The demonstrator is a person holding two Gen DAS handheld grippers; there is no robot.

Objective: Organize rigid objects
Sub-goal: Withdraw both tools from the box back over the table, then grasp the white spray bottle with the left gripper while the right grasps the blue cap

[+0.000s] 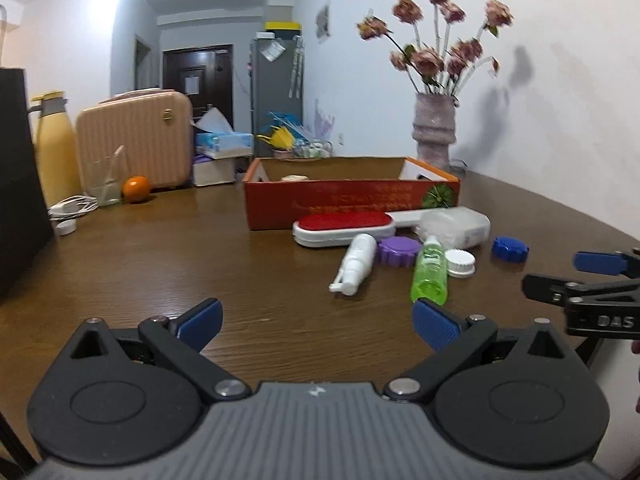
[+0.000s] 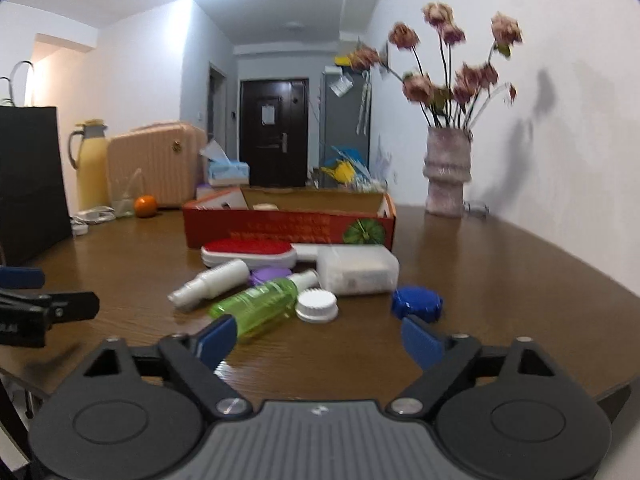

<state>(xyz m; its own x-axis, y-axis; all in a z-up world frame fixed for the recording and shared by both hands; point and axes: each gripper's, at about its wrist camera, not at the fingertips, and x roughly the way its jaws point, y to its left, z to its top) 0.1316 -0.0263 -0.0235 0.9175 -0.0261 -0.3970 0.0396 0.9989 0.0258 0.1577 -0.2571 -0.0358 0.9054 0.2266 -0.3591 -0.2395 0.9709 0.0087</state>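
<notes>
While lying flat, green bottle (image 2: 256,309), white cap toward the red box (image 2: 288,226); both hand-held grippers (image 1: 318,326) (image 2: 318,340) spread, empty.

Wooden table (image 1: 200,264), red box (image 1: 352,204), green bottle (image 1: 430,270), orange (image 1: 136,189)
</notes>
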